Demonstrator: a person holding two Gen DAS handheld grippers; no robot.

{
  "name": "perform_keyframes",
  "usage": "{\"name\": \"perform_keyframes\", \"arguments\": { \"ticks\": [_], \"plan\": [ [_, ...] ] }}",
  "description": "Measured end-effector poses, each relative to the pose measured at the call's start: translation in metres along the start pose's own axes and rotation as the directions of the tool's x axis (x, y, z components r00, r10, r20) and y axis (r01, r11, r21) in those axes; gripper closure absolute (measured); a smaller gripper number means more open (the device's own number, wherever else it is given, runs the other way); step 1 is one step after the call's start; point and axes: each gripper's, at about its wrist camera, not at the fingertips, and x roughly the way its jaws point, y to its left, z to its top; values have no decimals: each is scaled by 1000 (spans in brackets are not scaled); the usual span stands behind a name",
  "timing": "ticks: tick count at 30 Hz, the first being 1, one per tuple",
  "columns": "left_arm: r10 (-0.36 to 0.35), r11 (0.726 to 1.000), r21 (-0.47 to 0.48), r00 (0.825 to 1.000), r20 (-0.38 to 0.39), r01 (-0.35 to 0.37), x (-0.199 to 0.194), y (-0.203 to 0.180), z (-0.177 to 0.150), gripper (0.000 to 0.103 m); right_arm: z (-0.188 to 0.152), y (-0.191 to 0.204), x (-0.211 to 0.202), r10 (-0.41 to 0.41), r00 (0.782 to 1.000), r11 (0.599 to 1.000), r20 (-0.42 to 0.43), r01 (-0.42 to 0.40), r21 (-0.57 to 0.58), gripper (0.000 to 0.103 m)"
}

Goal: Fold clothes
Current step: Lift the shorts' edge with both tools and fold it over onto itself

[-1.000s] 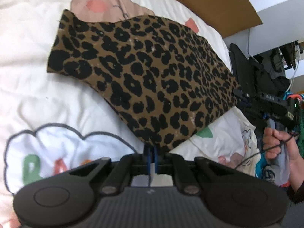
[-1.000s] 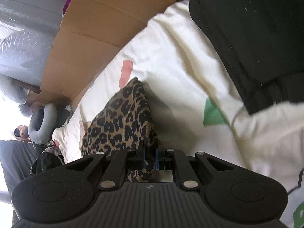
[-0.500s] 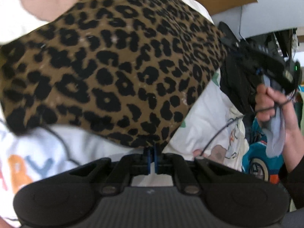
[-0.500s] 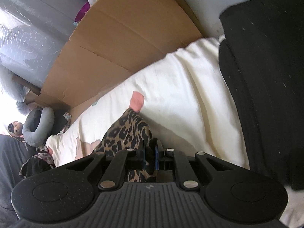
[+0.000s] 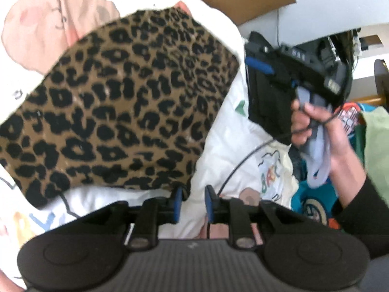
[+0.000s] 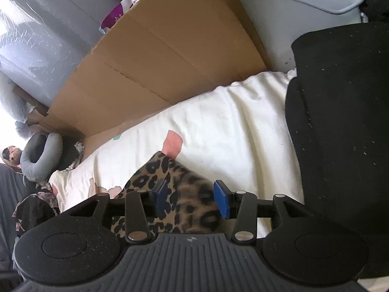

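Both tongs, clamped on cloth half a second ago, now stand parted: left tongs [image 5: 192, 203], right tongs [image 6: 192, 198]. Leopard-print garment [image 5: 116, 102] fills left of frame, doubled over on the bed [image 5: 226, 146], released. Whether more folds remain, unclear.

The leopard-print garment [image 5: 116, 102] is tan-brown with black spots; the bed cover [image 6: 218, 126] under it is cream-white with pink patches, a small green triangle and coloured letters; both the left claw [image 5: 193, 203] and the right claw [image 6: 192, 199] are black with blue pads; the cardboard [image 6: 158, 68] is plain brown; the folded cloth [image 6: 340, 121] is black; the neck pillow [image 6: 40, 155] is grey.
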Motion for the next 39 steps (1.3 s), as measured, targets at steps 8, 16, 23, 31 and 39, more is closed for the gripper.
{"name": "perform_keyframes", "arguments": {
  "ticks": [8,16,23,31,39],
  "plan": [
    [18,995,97,996,93,-27,-31,-21,32,72,-20,-17,-7,-4,1000,996,-29,6,92,57],
    [51,985,151,981,184,-80,-33,-34,73,41,-40,-18,-5,13,998,989,-57,-5,147,53],
    [84,968,209,966,244,-137,-32,-37,94,39,-59,-13,2,30,994,987,-103,-13,161,49],
    [148,927,291,944,296,-237,-21,-28,111,41,-77,-6,16,36,987,988,-156,-12,156,49],
    [194,917,294,947,257,-268,1,-2,119,49,-84,-3,29,53,982,986,-184,-22,168,49]
  ]
}}
